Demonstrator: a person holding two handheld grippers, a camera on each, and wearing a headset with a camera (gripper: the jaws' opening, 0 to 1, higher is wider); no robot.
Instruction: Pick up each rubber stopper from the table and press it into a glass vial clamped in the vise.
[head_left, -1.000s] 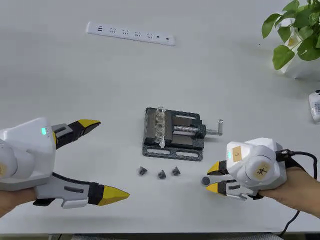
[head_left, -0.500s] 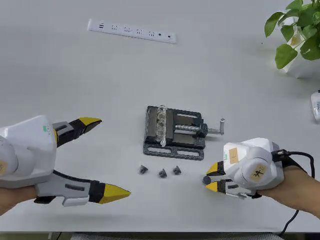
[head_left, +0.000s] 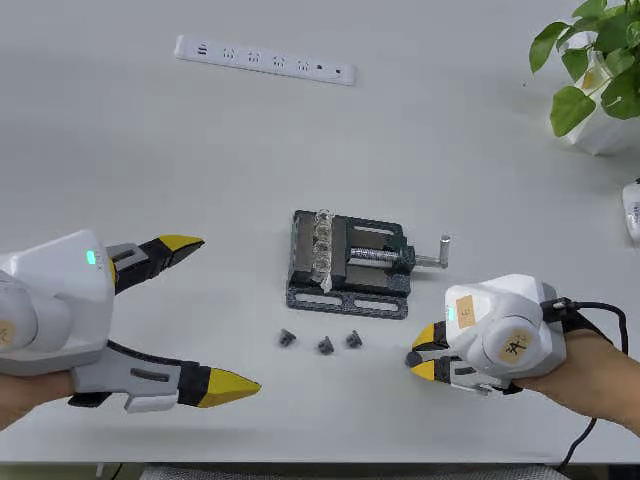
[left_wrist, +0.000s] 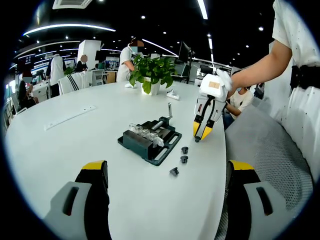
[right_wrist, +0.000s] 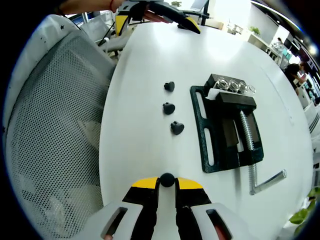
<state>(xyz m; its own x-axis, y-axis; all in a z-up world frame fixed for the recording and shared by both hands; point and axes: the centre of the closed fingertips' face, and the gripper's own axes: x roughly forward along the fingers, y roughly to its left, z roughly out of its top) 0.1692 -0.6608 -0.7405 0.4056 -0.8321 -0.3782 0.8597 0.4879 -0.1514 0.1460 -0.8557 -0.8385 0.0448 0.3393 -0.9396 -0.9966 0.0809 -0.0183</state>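
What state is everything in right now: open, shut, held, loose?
left gripper: open, empty.
right gripper: shut on a rubber stopper.
loose stoppers: three, lying on the table.
vials: clamped upright, no stoppers in.
vise: closed on the vials.

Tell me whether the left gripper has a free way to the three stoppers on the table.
Probably yes. The left gripper stands open, and bare table lies between it and the three stoppers. The right gripper, shut on a fourth stopper, sits on their far side.
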